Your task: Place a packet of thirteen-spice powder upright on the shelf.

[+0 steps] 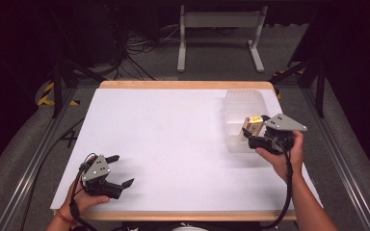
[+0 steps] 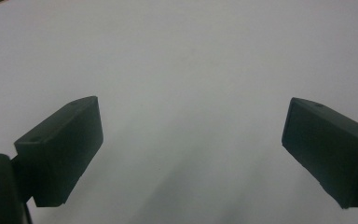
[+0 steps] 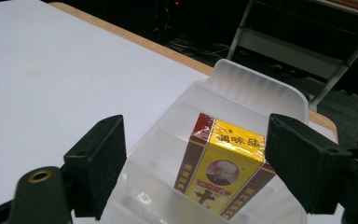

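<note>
We see the right gripper (image 1: 252, 136) at the table's right side, poised over a translucent plastic bin (image 1: 241, 98) that sits near the far-right corner of the white table (image 1: 173, 144). In the right gripper view its jaws stand apart w/ a yellow-and-maroon box (image 3: 223, 172) between them — the pads don't press on it as far as we can tell; there's a clear gap on the left side, and the right pad sits just beside the box's edge. The box stands upright, slightly turned, inside the bin, approx. at the end nearest the gripper. It carries a round portrait label and printed characters on the yellow top face. In the high view the same box (image 1: 254, 126) shows just in front of the right gripper's grey plate, w/ the person's right hand (image 1: 284, 156) wrapped round the gripper body.

The left gripper (image 1: 118, 171) rests at the near-left part of the table, well apart from the bin — its jaws are spread wide w/ nothing between them. The left gripper view confirms it: bare white table surface (image 2: 191, 93) betw. the two black pads. The left hand (image 1: 84, 199) holds that gripper low, close to the table's near edge.
</note>
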`<state>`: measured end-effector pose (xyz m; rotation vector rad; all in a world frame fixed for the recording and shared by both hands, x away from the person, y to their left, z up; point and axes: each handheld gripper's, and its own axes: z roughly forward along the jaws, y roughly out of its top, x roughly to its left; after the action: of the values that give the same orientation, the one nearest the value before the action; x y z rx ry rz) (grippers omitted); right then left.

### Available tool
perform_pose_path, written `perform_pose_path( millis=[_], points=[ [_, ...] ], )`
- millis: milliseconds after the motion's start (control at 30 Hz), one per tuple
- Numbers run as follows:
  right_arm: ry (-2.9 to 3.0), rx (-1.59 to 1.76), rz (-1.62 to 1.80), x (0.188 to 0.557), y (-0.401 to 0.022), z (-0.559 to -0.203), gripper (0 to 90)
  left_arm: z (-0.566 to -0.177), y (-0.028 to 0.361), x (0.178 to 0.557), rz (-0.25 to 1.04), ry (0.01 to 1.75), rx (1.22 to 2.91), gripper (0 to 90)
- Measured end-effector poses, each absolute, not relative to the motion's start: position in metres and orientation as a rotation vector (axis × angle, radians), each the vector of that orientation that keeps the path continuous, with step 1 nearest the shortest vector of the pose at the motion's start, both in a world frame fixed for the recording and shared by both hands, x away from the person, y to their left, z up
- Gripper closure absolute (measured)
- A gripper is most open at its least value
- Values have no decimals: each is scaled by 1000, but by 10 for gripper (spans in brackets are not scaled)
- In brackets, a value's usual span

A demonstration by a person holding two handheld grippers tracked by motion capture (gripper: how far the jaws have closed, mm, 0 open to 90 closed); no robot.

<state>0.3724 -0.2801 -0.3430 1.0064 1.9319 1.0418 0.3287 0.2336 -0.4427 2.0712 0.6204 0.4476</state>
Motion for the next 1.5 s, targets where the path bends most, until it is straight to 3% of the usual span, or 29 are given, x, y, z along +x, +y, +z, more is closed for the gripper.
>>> perform_pose_path(
  millis=[933, 1500],
  points=[
    [1976, 890, 960, 329, -301, -358, 183, -443, 230, 337, 471, 599, 2103, 58],
    [2060, 873, 869, 309, -316, -391, 157, -444, 228, 335, 483, 592, 2119, 58]
  ],
)
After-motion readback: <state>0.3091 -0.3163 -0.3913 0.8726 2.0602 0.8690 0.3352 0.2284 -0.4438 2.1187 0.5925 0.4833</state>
